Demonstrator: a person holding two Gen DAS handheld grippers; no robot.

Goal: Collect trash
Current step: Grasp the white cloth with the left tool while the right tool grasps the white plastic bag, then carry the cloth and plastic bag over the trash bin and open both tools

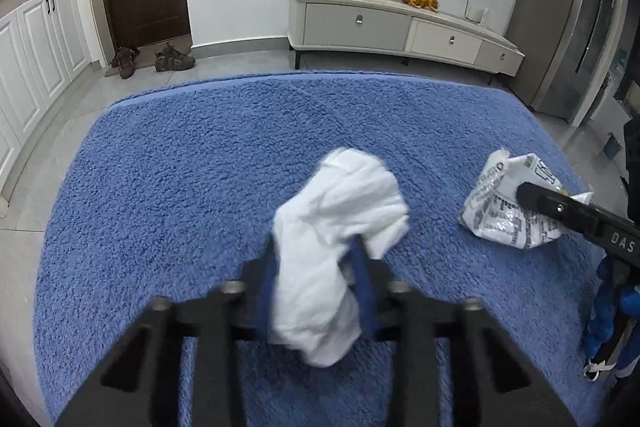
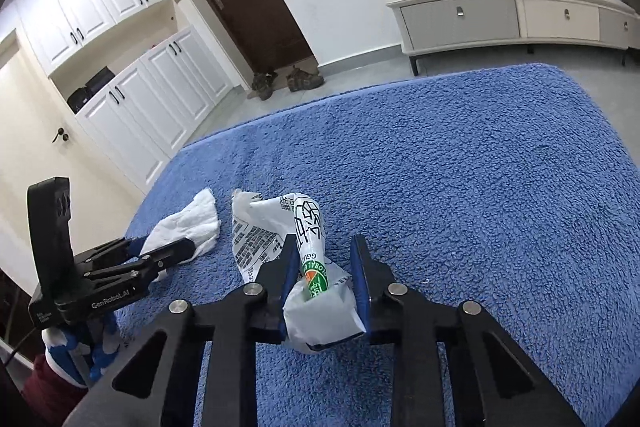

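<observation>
Both pieces of trash lie on the blue rug, the tissue at about 9 o'clock of the wrapper. The left tongs pinch the tissue; the right tongs are closed on the crumpled wrapper. The pickup step looks done on both sides. Next, I'd judge, comes a clean lift without letting either slip, then a carry to a bin, which I cannot see.

Blue shaggy rug on grey tiled floor | resting on it: crumpled white tissue, printed plastic wrapper, apart.
</observation>
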